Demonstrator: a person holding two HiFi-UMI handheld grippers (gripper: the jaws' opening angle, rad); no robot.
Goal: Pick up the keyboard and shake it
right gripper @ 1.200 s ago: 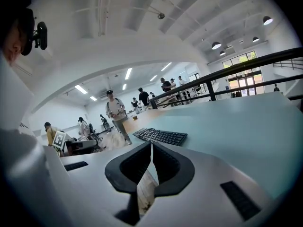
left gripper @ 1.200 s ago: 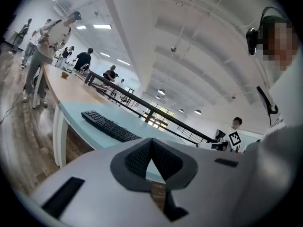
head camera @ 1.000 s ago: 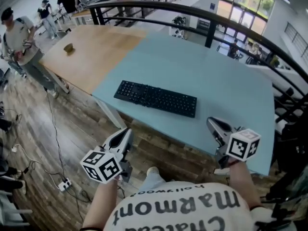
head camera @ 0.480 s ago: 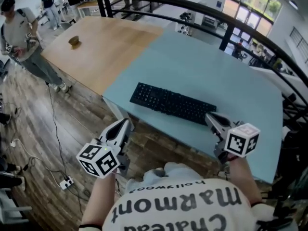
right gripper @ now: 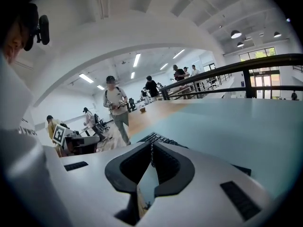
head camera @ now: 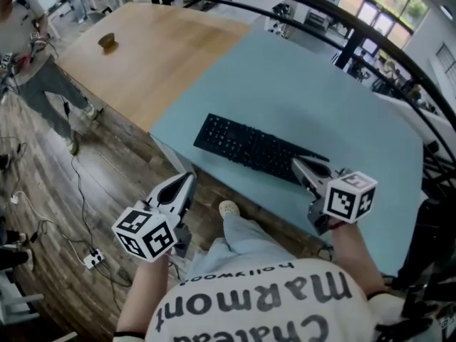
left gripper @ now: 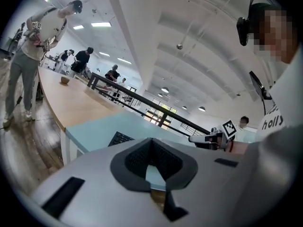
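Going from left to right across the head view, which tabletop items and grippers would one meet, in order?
small brown object → left gripper → keyboard → right gripper

Wears a white shirt [head camera: 263,301] with big black lettering, pale blue trousers [head camera: 239,237] and a light shoe [head camera: 229,209]. Has a dark headset [left gripper: 245,22] on the head. Left claw [head camera: 187,182]: pale grey tapered shell, dark ribbed pads inside, left cube [head camera: 146,235] of black-and-white square markers behind. Right claw [head camera: 296,164] and right cube [head camera: 349,197] built alike.
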